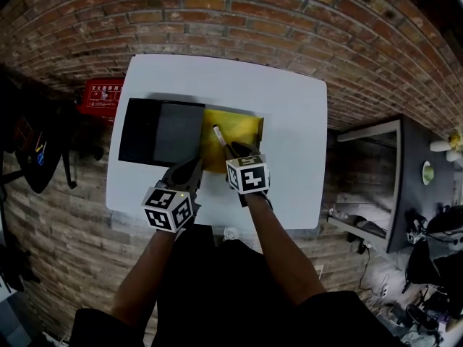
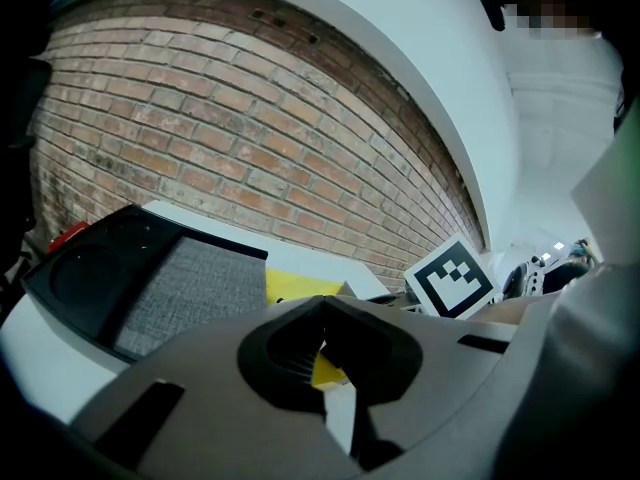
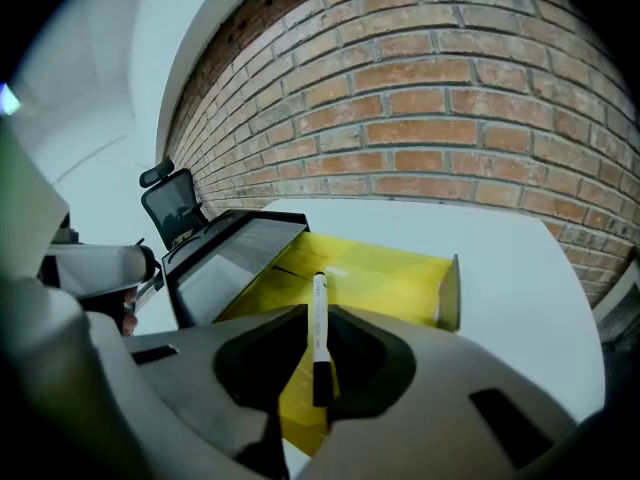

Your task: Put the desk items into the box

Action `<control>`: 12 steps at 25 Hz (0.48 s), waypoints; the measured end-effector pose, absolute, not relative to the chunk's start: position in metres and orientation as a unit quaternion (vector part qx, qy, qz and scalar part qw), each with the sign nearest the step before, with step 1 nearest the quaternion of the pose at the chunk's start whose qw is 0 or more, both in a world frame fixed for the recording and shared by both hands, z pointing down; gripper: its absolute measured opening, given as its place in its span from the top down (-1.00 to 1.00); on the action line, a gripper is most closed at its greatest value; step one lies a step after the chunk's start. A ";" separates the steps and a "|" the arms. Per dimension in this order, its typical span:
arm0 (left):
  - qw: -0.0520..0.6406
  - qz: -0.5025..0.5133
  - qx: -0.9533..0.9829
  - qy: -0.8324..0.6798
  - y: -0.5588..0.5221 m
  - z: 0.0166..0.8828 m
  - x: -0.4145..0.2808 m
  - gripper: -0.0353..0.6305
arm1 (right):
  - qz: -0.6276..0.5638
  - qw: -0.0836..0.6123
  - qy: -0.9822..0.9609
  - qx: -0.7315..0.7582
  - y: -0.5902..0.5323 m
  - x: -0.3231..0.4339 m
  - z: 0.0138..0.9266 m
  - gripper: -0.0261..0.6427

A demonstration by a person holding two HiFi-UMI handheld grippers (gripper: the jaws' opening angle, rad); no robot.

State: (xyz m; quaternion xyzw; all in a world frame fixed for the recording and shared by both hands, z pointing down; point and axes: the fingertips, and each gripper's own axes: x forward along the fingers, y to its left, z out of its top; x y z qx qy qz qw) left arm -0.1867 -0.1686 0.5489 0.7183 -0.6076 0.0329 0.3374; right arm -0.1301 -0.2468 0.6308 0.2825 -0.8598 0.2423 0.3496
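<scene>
Right gripper (image 1: 235, 152): clenched on the pen (image 3: 319, 318), which is nipped near its black capped end; the white barrel points away from the jaws.
Pen, place: just below the centre of the head view, raised above the near part of the yellow box (image 1: 242, 125), clear of its floor.
Yellow box: open and shallow, at the centre of the white table (image 1: 289, 121); one wall stands upright at the right of the right gripper view.
Black tray (image 1: 134, 132): grey-lined, touching the yellow box along its left side.
Left gripper (image 1: 194, 168): jaws closed tip to tip by the lower left corner of the yellow box; yellow shows through the gap behind the tips, and whether they pinch the box edge cannot be told.
Step in hand (judged): carrying the pen to its resting place inside the box.
How to do it well (judged): keep the grip firm, since the pen is held by one end and can swing; bring it low and flat over the yellow floor, barrel parallel to the walls, before opening the jaws.
Risk (judged): released from height or near the rim, the round barrel may roll or bounce out onto the table.
Left gripper, role (judged): steady at the corner, so the light box does not slide.
</scene>
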 end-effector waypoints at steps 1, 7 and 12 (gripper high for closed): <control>0.336 0.033 0.718 -0.608 -0.167 0.547 -0.185 0.86 | 0.242 0.344 -0.864 0.277 -0.244 -0.129 0.627 0.72; 0.324 0.028 0.718 -0.615 -0.152 0.535 -0.165 0.86 | 0.243 0.313 -0.881 0.258 -0.228 -0.108 0.604 0.83; 0.314 0.029 0.719 -0.619 -0.134 0.524 -0.143 0.86 | 0.239 0.274 -0.898 0.247 -0.209 -0.085 0.575 0.84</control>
